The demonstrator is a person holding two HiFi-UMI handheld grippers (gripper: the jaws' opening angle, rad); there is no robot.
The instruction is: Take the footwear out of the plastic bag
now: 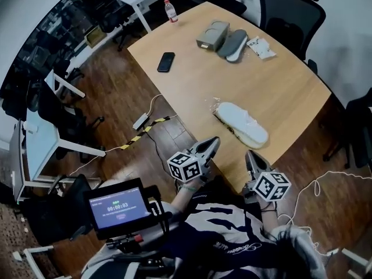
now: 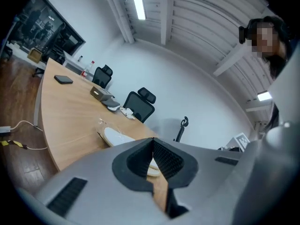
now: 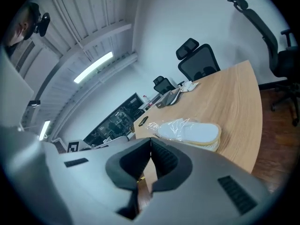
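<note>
A pair of white slippers in a clear plastic bag (image 1: 243, 123) lies near the front edge of the wooden table (image 1: 192, 74); the bagged slippers (image 3: 194, 133) also show in the right gripper view and the bagged slippers (image 2: 117, 137) in the left gripper view. My left gripper (image 1: 214, 141) is shut and empty, hanging off the table's front edge, left of the bag. My right gripper (image 1: 249, 154) is shut and empty too, just below the bag's near end. Neither touches the bag.
At the far end lie a grey slipper (image 1: 233, 44), a grey box (image 1: 211, 36) and a crumpled wrapper (image 1: 261, 47). A black phone (image 1: 166, 61) and a bottle (image 1: 171, 10) sit at the left. Office chairs (image 1: 290, 13) stand behind; cables (image 1: 145, 124) cross the floor.
</note>
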